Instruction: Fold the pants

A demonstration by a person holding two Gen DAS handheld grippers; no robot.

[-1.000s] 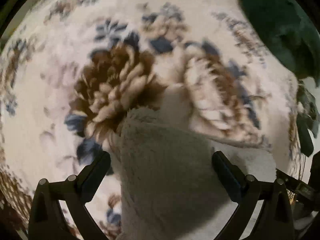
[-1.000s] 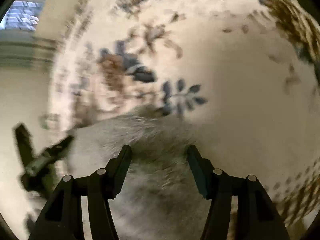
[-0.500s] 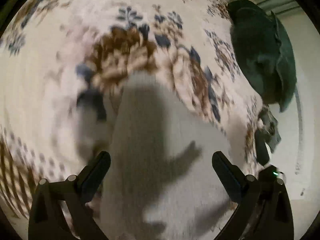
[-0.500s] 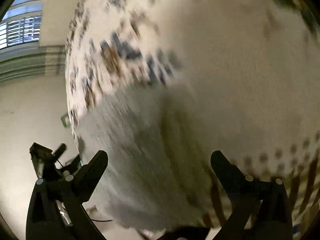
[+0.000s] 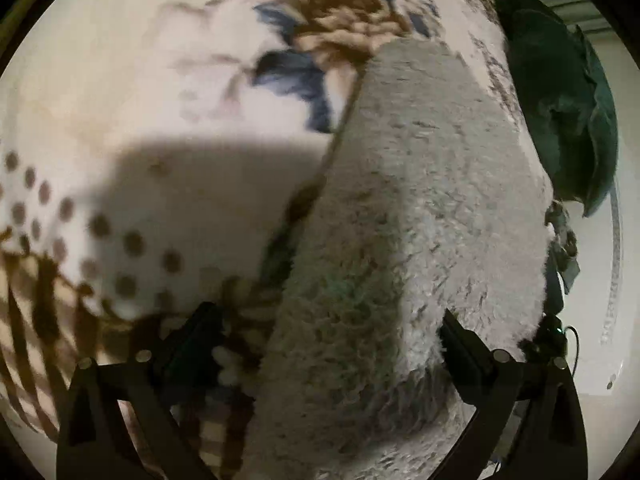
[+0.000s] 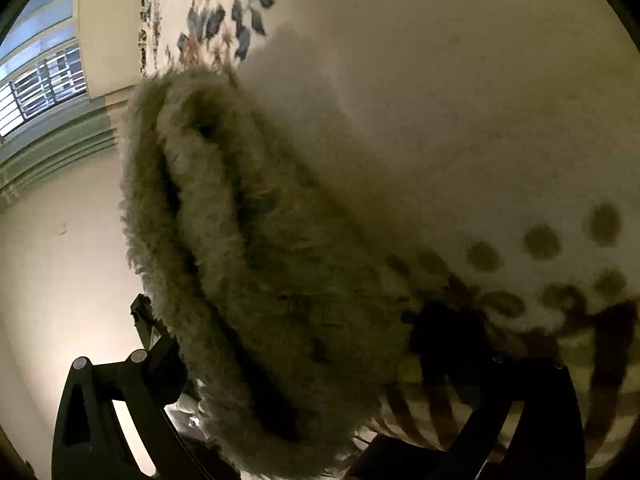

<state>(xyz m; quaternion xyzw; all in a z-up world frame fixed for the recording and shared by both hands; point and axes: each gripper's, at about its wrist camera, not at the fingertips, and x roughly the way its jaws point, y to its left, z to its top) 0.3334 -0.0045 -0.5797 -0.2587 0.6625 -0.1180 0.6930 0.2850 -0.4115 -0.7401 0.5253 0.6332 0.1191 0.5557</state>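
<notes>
Right gripper (image 6: pixel 304 364) just spread wide off the fuzzy pants (image 6: pixel 256 264) under it, so your fold's laid down, left gripper (image 5: pixel 328 348) spread too

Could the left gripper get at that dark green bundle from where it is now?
Probably not at once. The left gripper is open over the fluffy grey pants; the dark green bundle lies beyond them on the patterned blanket, well apart from the jaws.
</notes>
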